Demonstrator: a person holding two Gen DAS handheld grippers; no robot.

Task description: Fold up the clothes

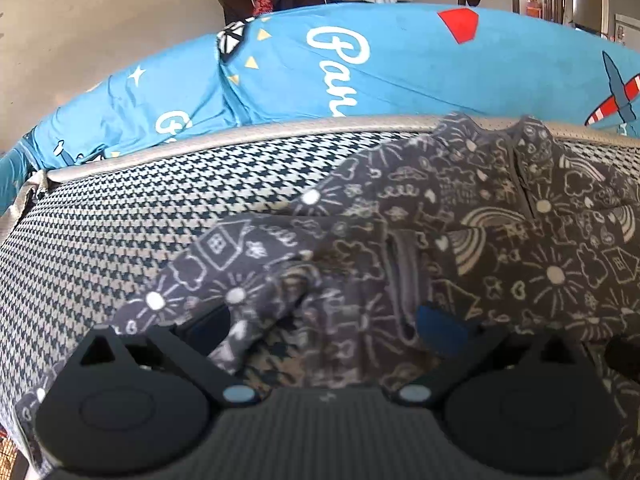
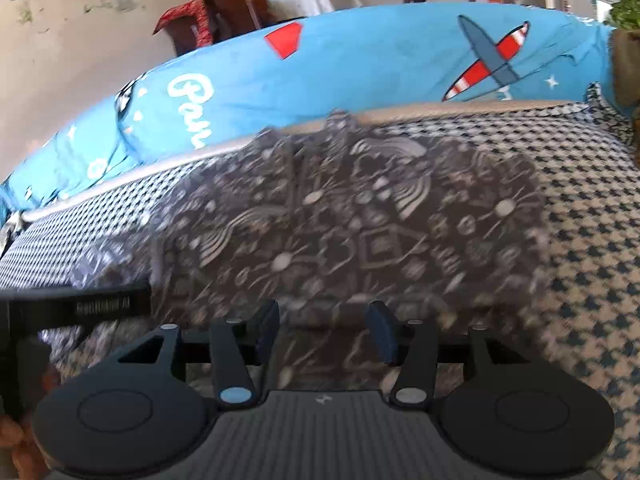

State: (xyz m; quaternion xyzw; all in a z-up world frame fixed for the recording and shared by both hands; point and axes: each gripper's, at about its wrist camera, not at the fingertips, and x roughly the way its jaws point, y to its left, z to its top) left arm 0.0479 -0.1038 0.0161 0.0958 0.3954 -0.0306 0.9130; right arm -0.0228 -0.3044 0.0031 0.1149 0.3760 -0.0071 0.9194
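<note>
A: Item one, the garment (image 2: 340,232). Location?

B: Dark grey, printed with white doodles of suns, rainbows and houses. It lies on the houndstooth cushion (image 2: 592,240), its far edge reaching the pale piping (image 1: 240,136) at the back. Beyond that sits a blue printed cover (image 1: 400,68).

A: Long axis?

B: It runs across both views, left to right, roughly along the piping. A placket or zip line (image 1: 520,176) marks the collar end at the far edge.

A: Item two, the right gripper (image 2: 326,330).

B: Jaws about half spread, nothing between them. The garment's near edge lies just ahead of the fingertips (image 2: 380,328); the pads do not press on cloth. The body of the garment lies straight ahead and slightly left of it.

A: Item three, the left gripper (image 1: 320,320).

B: Jaws stand wide apart. A bunched fold of the sleeve side (image 1: 248,312) drapes over the left finger and cloth hides both tips. Whether it grips that fold cannot be told.

A: Which hand is nearer?

B: The left sits in the cloth at the garment's left end, where the sleeve trails outward. The right faces the centre from the near side. Judged so, the next fold likely depends on carrying that left end rightward across the body.
</note>
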